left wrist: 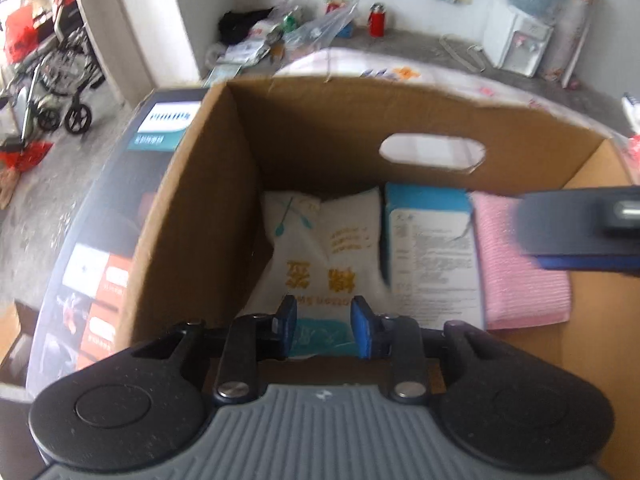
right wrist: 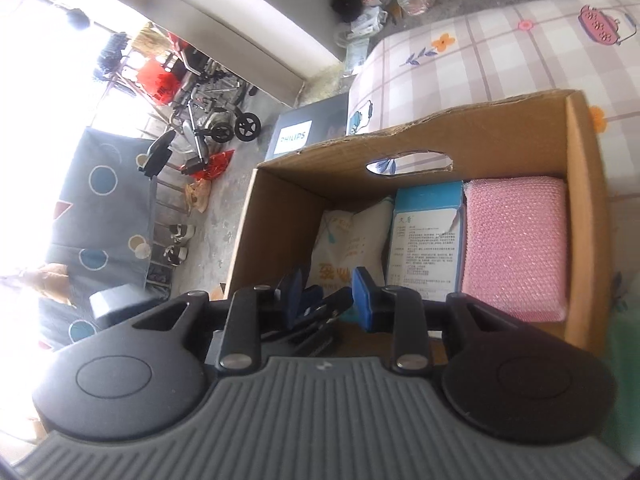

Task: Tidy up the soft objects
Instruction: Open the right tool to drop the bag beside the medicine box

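Note:
An open cardboard box (left wrist: 320, 120) holds three things side by side: a soft white bag with gold characters (left wrist: 332, 248) on the left, a blue and white carton (left wrist: 432, 240) in the middle and a pink textured pad (left wrist: 520, 280) on the right. My left gripper (left wrist: 324, 322) hangs over the near end of the white bag, open by a narrow gap, and its pads do not press on the bag. One finger (left wrist: 580, 228) of the right gripper reaches in above the pink pad. My right gripper (right wrist: 328, 294) hovers at the box's near edge, narrowly open with nothing between its fingers. Beneath it show the left gripper's fingers (right wrist: 312, 298).
The box (right wrist: 440, 132) rests on a bed with a checked flowered sheet (right wrist: 500, 52). A dark Philips carton (right wrist: 296, 136) stands against its left side. A wheelchair (right wrist: 216, 116), shoes and bags crowd the concrete floor at the left. A red bottle (left wrist: 376, 20) and a water dispenser (left wrist: 516, 40) stand by the far wall.

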A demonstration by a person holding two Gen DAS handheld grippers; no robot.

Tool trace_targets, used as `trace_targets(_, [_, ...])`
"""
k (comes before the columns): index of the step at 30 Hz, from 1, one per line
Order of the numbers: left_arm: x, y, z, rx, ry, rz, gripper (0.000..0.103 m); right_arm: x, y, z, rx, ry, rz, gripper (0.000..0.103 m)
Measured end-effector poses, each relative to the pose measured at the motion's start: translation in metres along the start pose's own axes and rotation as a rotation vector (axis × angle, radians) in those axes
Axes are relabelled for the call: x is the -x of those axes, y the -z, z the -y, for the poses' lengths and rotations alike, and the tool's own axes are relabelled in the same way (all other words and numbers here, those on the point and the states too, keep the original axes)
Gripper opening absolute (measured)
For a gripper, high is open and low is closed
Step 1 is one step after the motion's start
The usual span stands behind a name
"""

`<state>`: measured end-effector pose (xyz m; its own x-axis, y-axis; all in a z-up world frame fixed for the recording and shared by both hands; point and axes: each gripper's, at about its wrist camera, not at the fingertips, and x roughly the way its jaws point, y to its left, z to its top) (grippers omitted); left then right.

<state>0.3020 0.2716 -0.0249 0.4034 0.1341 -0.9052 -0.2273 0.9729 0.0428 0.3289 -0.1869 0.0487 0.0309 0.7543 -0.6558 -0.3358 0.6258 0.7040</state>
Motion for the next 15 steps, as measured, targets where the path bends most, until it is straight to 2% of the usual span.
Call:
trace_targets(2, [0.0,0.001,-0.003,0.033,0.005,-0.009,0.031,0.014,0.003,0.0,0.018,0.0,0.01,0.028])
trace_targets(5, [0.019,0.003,-0.009,0.082,0.024,0.022,0.034,0.036,0.008,0.0,0.038,-0.006,0.032,0.028])
trace_targets(7, [0.039,0.007,-0.011,0.101,0.05,0.051,0.051,0.051,0.013,0.001,0.054,-0.013,0.054,0.03])
trace_targets(8, [0.051,0.01,-0.01,0.103,0.06,0.071,0.057,0.059,0.018,0.002,0.056,-0.022,0.068,0.03])
trace_targets(10, [0.073,0.018,-0.005,0.096,0.071,0.102,0.077,0.072,0.028,0.006,0.047,-0.052,0.086,0.035])
trace_targets(13, [0.1,0.034,0.01,0.068,0.088,0.118,0.085,0.091,0.047,0.016,0.008,-0.101,0.104,0.05])
trace_targets(15, [0.113,0.044,0.025,0.048,0.105,0.117,0.086,0.104,0.062,0.023,-0.013,-0.134,0.114,0.052])
